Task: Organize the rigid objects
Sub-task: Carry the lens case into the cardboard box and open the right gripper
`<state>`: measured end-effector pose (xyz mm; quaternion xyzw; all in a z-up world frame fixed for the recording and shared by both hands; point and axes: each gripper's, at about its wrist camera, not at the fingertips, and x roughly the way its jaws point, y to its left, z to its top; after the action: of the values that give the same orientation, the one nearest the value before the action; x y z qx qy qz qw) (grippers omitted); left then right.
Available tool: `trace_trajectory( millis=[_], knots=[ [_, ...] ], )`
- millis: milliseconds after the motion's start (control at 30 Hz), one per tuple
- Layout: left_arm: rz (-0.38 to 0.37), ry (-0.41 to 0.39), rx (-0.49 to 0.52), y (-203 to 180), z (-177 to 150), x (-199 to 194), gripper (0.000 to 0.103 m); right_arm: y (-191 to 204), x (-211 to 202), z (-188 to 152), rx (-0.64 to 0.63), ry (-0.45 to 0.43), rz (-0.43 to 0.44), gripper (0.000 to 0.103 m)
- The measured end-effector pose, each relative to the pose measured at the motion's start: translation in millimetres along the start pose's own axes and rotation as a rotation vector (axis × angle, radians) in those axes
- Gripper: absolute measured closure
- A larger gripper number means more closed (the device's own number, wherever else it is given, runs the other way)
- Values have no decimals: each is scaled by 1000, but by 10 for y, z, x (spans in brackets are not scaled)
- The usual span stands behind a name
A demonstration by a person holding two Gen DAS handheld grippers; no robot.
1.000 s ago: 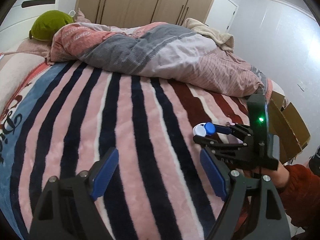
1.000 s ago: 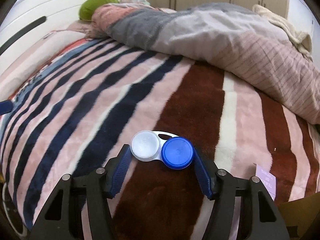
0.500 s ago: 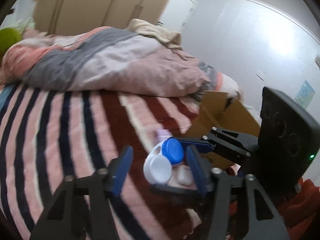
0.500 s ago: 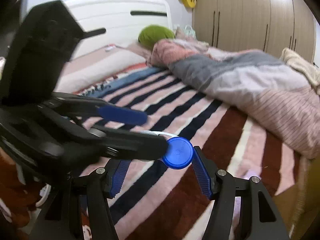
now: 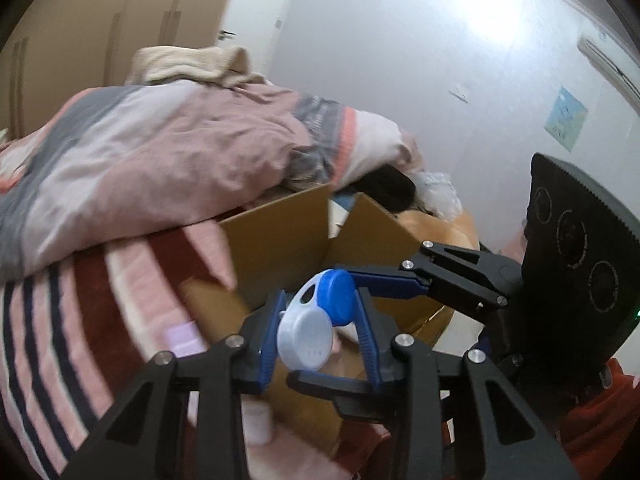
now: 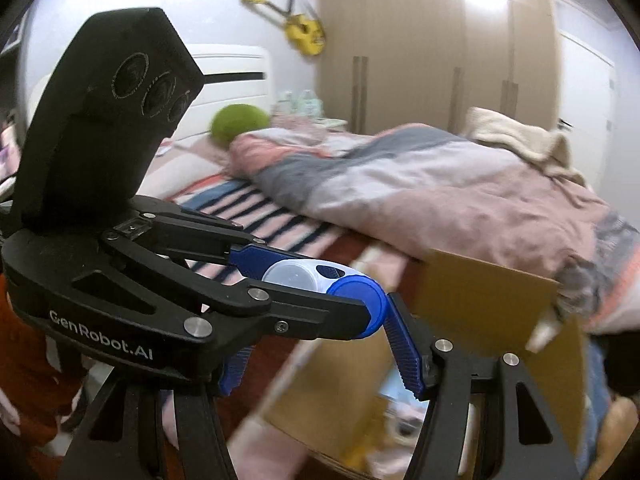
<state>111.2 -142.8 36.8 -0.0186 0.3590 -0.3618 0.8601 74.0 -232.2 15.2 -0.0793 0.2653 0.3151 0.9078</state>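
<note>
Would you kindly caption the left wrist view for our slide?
Both grippers meet on a blue-and-white contact lens case before an open cardboard box.

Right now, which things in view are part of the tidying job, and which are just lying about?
Job: lens case, held between both claws, left claw and right claw; cardboard box.

Lying about: quilt, striped blanket, green cushion, yellow guitar, wardrobe.
</note>
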Motion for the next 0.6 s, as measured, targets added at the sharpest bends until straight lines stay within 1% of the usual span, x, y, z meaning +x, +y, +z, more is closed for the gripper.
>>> trace_trajectory(
  millis=[100,133,200,267,333,367,400,433,533,600],
  knots=[
    [-33,53,28,-121,161,336,71,-292,-67,-36,35,46,-47,45],
    [-46,68,32,-144,180,412,71,-397,-76,-49,56,75,-60,45],
    [-76,108,27,-146,229,591,71,-532,-62,-81,80,117,-77,45],
    [-84,124,37,-173,255,697,70,-626,-41,-117,78,157,-103,45],
    [-59,122,42,-194,278,730,53,-653,-57,-170,63,178,-132,43],
    [-48,116,42,-191,288,725,40,-649,-49,-176,54,185,-147,33],
    [-49,111,42,-186,295,715,37,-643,-52,-185,49,188,-163,28],
    [-50,106,43,-171,305,692,37,-622,-84,-197,42,183,-172,25],
    [-10,82,35,-74,311,571,34,-590,-65,-176,26,182,-158,25],
    [8,64,25,0,281,463,34,-560,-59,-149,24,172,-153,25]
  ],
)
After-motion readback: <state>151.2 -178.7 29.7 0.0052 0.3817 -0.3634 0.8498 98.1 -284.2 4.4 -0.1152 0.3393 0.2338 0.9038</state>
